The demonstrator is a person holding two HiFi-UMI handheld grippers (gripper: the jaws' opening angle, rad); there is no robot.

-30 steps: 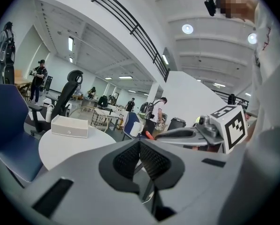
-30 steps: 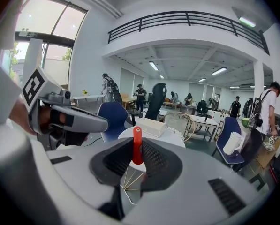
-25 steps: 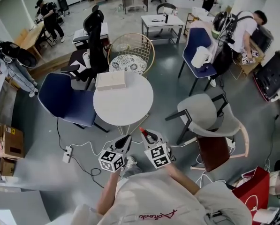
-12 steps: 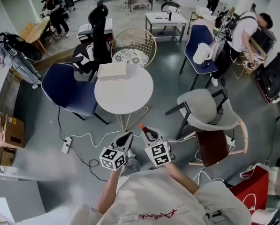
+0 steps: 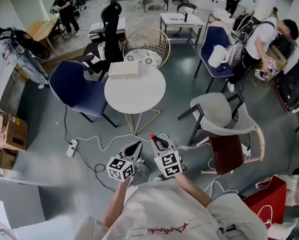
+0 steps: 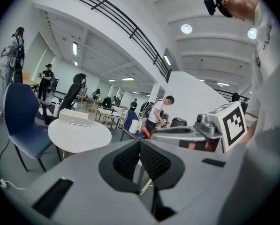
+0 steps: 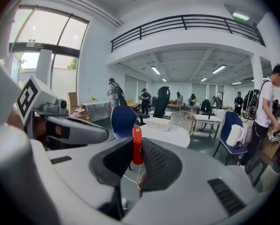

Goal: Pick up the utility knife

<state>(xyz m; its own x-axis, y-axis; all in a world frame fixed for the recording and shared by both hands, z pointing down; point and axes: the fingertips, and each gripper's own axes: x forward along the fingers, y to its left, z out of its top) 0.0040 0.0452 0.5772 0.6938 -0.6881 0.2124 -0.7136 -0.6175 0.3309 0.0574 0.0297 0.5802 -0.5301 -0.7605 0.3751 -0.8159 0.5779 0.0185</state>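
The utility knife [image 7: 137,146] is red and stands upright between the jaws of my right gripper [image 7: 137,154], which is shut on it. In the head view its red tip [image 5: 151,135] pokes out ahead of the right gripper [image 5: 157,140], held over the grey floor in front of my chest. My left gripper [image 5: 135,146] hangs close beside it on the left. Its black pads [image 6: 151,161] meet at the tip with nothing between them. From the left gripper [image 6: 140,147] I see the right gripper [image 6: 177,131] and the knife's tip [image 6: 146,134].
A round white table [image 5: 134,91] with a white box [image 5: 123,70] stands ahead. A blue chair [image 5: 76,91] is left of it, a grey chair [image 5: 219,116] right, a wire chair [image 5: 144,49] behind. A power strip [image 5: 72,148] and cables lie on the floor. People stand farther back.
The table and chairs have slid away from me in the head view, while both grippers keep their place before my chest. The knife stays in the right gripper.
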